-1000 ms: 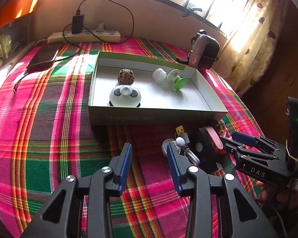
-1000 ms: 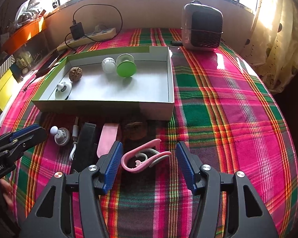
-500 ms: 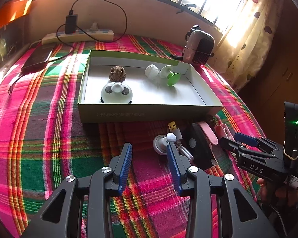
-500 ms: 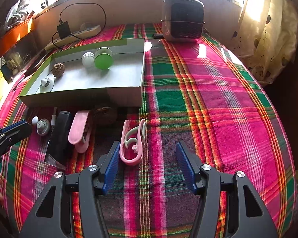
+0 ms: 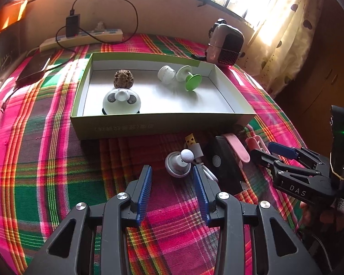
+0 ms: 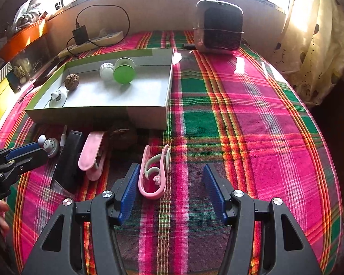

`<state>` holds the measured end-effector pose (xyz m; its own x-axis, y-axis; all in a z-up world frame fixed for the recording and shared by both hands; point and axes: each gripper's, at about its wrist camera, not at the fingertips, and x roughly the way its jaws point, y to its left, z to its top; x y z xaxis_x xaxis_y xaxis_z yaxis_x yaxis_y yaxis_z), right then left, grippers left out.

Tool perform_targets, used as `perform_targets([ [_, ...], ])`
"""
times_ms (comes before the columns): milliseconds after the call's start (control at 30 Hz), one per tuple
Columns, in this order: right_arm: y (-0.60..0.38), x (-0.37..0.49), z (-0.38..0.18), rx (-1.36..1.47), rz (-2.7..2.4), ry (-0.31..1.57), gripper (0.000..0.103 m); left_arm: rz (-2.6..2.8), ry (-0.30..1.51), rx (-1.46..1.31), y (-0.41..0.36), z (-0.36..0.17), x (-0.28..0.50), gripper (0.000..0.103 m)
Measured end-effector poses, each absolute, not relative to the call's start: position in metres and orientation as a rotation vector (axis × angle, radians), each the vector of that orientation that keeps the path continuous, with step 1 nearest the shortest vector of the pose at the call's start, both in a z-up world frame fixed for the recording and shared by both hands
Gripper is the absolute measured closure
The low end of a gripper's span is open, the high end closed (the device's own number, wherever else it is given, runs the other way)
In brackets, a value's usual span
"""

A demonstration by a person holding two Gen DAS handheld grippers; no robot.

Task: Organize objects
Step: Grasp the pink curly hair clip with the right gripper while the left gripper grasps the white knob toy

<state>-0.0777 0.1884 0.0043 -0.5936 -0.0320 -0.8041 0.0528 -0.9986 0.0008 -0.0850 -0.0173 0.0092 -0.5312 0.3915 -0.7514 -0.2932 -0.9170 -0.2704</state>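
Left gripper [image 5: 172,178]: seen from the left wrist, its blue pads stand apart and hold nothing, low over the plaid worktop [image 5: 45,160].
Suction knob [image 5: 180,163]: a grey disc with a white ball on top, lying just ahead of the left gripper and slightly toward its right finger, not between the pads.
USB cable [image 5: 195,145]: its yellow plug lies just beyond the knob, beside a black case [image 5: 224,167].
Pink clip [image 5: 238,147]: rests against the far side of the black case.
Box [image 5: 162,126]: an open green-walled box well ahead of the gripper, holding a panda-faced dome [image 5: 121,102], a brown walnut-like ball [image 5: 123,78], a white cap [image 5: 166,74] and a green-based cup [image 5: 190,79] on its side.
Right gripper [image 5: 273,152]: comes in from the right edge in this view, its tips near the pink items.

Right gripper [image 6: 170,189]: seen from the right wrist, opened wide and empty.
Pink hook clip [image 6: 154,171]: lies on the worktop between the two pads, close to the left pad and clear of the right one; contact cannot be told.
Box [image 6: 146,116]: ahead and to the left, on the worktop.
Heater [image 6: 219,29]: stands at the far end.
Left gripper [image 6: 23,154]: enters from the left edge, near the suction knob [image 6: 49,145].
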Motion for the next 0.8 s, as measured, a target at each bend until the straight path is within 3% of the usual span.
perform_targets([
  [800, 0.188, -0.081, 0.004, 1.384, -2.757, 0.051, 0.045, 2.472, -0.118, -1.250, -0.007, 0.009, -0.098, 0.068],
])
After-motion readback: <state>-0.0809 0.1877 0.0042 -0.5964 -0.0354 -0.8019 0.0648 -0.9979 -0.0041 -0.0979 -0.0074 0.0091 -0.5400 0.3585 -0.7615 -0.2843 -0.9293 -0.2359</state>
